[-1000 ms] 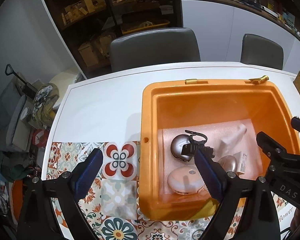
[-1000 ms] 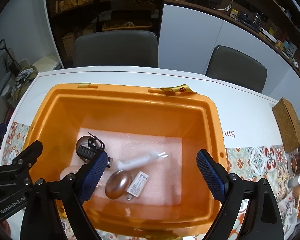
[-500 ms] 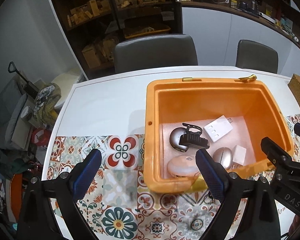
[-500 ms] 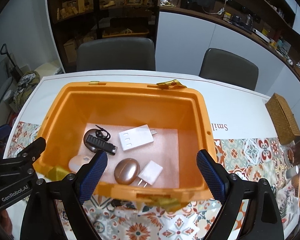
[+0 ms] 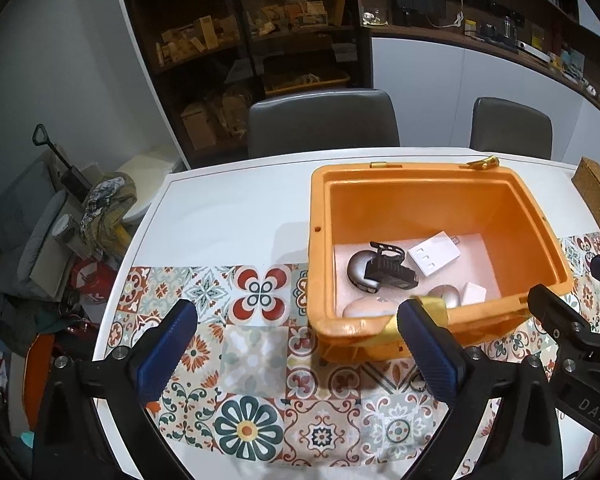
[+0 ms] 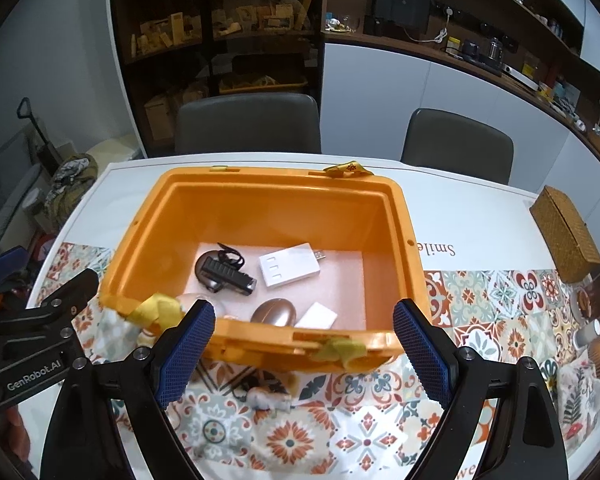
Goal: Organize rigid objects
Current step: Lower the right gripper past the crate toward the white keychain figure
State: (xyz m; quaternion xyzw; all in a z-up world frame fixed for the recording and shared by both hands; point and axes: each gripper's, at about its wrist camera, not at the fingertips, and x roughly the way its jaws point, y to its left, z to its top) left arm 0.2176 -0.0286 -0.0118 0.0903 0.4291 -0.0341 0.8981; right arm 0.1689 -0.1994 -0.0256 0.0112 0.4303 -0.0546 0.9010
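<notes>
Both tongs are held wide apart and empty: the left gripper (image 5: pixel 296 344) over the patterned mat (image 5: pixel 252 364), the right gripper (image 6: pixel 304 348) before the near rim of the orange bin (image 6: pixel 404 248). White tabletop (image 5: pixel 228 216) lies bare to the left. Inside are seen a white adapter (image 6: pixel 289 265), black clip light (image 6: pixel 228 274), bronze oval case (image 6: pixel 273 312) and white plug (image 6: pixel 316 316).
</notes>
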